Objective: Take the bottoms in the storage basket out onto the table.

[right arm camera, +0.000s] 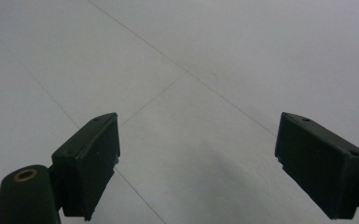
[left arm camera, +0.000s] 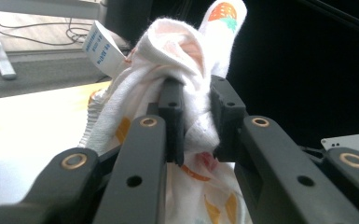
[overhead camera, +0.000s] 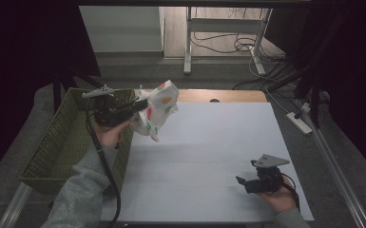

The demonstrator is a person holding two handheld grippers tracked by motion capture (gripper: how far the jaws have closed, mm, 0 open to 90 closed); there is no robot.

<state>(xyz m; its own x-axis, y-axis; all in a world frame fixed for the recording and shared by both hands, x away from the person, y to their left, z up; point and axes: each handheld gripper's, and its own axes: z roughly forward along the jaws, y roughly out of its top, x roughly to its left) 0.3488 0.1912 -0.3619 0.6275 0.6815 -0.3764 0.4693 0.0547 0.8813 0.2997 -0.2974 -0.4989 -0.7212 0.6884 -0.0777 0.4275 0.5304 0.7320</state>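
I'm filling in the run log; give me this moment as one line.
left tongs: shut on cloth, held up beside basket | right tongs: open, empty, over white table

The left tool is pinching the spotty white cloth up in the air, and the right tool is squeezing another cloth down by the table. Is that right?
Not quite. The right tool holds nothing: the right gripper view shows its jaws wide apart over the bare white table. The left tool is indeed pinching the spotty white cloth up in the air.

A lab or test room, by the look of it. Black curtains (overhead camera: 24, 42) flank the surface (overhead camera: 209, 156). Loose cables (overhead camera: 218, 45) and a power strip (overhead camera: 300, 122) lie on the floor (overhead camera: 218, 73).
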